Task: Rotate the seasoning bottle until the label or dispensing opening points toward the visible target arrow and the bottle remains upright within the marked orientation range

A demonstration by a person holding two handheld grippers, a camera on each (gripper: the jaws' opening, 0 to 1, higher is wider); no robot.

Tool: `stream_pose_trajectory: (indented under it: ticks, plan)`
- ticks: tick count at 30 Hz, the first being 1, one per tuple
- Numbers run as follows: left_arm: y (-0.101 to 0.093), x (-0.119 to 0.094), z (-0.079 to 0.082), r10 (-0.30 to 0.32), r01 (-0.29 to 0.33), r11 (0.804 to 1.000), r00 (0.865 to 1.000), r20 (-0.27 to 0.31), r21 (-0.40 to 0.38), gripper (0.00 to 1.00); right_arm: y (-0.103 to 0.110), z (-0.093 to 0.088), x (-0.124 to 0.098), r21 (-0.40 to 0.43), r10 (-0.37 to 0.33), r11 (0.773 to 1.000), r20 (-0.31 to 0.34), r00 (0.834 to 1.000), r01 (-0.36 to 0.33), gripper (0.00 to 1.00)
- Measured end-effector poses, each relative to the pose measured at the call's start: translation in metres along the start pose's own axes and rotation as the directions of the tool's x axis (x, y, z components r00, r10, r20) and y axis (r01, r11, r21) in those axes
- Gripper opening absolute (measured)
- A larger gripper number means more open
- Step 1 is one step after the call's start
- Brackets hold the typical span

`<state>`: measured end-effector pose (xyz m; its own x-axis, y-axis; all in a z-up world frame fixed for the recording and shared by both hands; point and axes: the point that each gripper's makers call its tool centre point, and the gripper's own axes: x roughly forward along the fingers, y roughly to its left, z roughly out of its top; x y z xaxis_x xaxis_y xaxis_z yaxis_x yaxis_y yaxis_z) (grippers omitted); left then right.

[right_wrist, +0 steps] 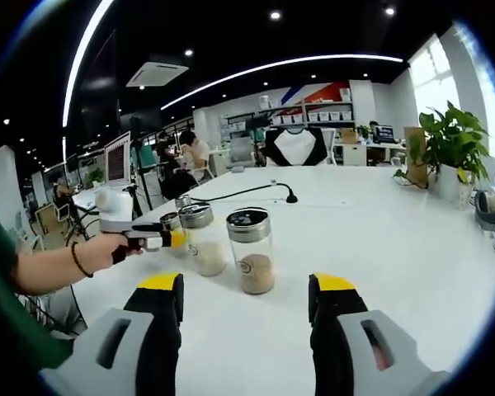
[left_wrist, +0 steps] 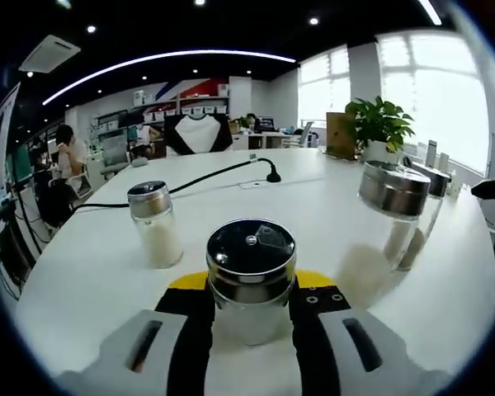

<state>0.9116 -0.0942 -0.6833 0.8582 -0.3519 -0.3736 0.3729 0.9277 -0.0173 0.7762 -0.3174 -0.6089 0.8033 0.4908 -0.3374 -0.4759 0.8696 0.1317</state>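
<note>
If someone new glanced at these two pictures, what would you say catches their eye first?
In the left gripper view, a seasoning bottle with a shiny black lid sits between the left tool jaws, close to the lens. Beside it on the white table stands a jar of white grains. In the right gripper view, a jar of brown seasoning stands ahead of the open right tool, and a person's hand holds the other tool at the left.

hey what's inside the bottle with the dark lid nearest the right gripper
Brown granules fill the bottom of the dark-lidded bottle, roughly the lower third; the glass above them looks empty. A small round label partly covers the granules in front. The lid hides whatever sits directly under it.
</note>
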Motion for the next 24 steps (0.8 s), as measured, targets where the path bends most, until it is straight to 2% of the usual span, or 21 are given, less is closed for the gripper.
stream_pose_trajectory:
  ticks: [6,9,24]
  plan:
    - [-0.005,-0.010,-0.004,0.003,-0.003,1.000,1.000,0.004,0.000,0.37,0.003,0.001,0.003,-0.020,0.008,1.000,0.015,1.000,-0.008,0.63]
    - [-0.005,-0.014,-0.006,0.012,-0.012,1.000,1.000,-0.002,-0.001,0.37,0.003,-0.002,0.005,-0.082,-0.009,0.997,-0.007,1.000,0.008,0.64]
    - [-0.004,-0.016,-0.007,0.015,-0.015,1.000,1.000,0.022,-0.003,0.37,0.011,-0.007,0.011,-0.039,0.020,0.999,-0.018,1.000,-0.021,0.63]
